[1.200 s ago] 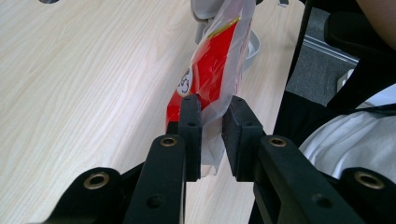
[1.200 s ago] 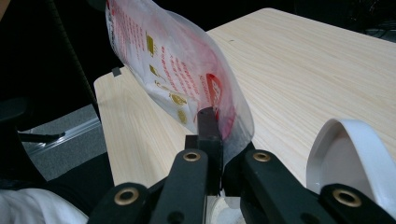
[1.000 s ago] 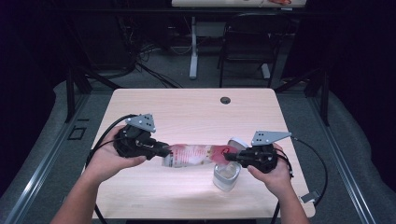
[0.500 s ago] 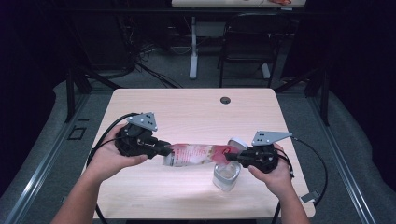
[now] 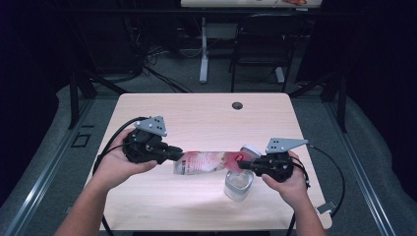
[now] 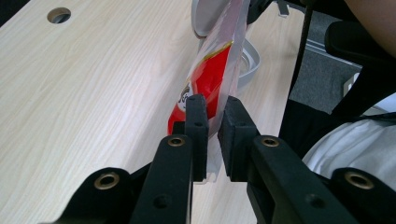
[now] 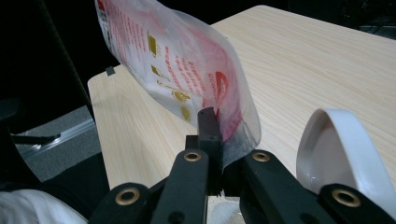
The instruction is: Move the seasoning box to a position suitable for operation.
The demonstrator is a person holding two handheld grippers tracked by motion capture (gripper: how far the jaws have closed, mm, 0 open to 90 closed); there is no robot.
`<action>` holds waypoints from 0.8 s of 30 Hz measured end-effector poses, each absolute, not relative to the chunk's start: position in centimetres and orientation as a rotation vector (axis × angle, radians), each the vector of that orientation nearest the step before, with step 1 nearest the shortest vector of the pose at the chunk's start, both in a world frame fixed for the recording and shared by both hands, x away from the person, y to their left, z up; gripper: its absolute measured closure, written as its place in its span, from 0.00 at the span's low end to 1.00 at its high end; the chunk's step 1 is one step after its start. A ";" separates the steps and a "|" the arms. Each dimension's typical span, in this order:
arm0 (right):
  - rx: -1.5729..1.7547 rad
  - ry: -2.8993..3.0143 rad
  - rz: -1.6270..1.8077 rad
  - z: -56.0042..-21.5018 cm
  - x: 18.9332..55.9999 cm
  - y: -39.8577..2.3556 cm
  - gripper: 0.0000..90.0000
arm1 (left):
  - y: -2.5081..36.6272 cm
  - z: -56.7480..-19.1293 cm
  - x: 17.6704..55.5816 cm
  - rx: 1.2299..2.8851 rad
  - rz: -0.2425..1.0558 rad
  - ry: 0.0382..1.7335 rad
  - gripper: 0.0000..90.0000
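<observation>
A clear plastic pouch (image 5: pixel 211 161) with red print hangs stretched between my two grippers just above the table. My left gripper (image 5: pixel 178 155) holds its left end; its jaws have just been closing, and in the left gripper view the pads (image 6: pixel 196 123) pinch the pouch's (image 6: pixel 208 79) thin edge. My right gripper (image 5: pixel 244 166) is shut on the other end, the pouch (image 7: pixel 177 60) rising from its jaws (image 7: pixel 217 126). A clear glass jar (image 5: pixel 239 184) stands under the right end, with a white lid (image 5: pixel 251 150) beside it.
The light wooden table (image 5: pixel 196 113) has a cable hole (image 5: pixel 237 105) near its far edge. Black cables trail from both grippers over the table's sides. A chair (image 5: pixel 260 44) and a desk leg stand on the grey floor beyond. The white lid (image 7: pixel 343 144) lies close to my right jaws.
</observation>
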State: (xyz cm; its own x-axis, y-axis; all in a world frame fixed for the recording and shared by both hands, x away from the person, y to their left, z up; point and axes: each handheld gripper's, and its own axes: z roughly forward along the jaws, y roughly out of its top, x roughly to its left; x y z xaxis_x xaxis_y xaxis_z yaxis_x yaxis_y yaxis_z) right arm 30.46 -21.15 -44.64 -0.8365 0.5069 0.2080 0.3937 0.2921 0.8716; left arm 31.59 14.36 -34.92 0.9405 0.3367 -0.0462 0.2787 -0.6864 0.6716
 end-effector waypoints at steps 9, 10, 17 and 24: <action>0.853 2.436 1.606 -44.7 30.5 -21.1 1.00 | 13.7 -34.3 31.6 2.399 0.185 0.393 0.96; 0.854 2.434 1.605 -44.6 30.5 -21.1 1.00 | 13.6 -34.2 31.5 2.405 0.196 0.388 0.96; 0.852 2.429 1.604 -44.6 30.4 -21.1 1.00 | 13.1 -33.2 31.5 2.420 0.250 0.366 0.98; 0.851 2.432 1.602 -44.6 30.4 -21.2 1.00 | 12.8 -32.5 31.6 2.419 0.258 0.356 0.99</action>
State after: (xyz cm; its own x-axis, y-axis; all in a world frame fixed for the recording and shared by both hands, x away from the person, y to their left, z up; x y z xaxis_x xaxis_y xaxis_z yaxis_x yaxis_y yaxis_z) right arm 30.44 -21.16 -44.61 -0.8374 0.5050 0.2091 0.3913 0.2869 0.8744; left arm 31.57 12.81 -32.49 0.9433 0.3190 0.0921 0.1865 -0.7384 0.6481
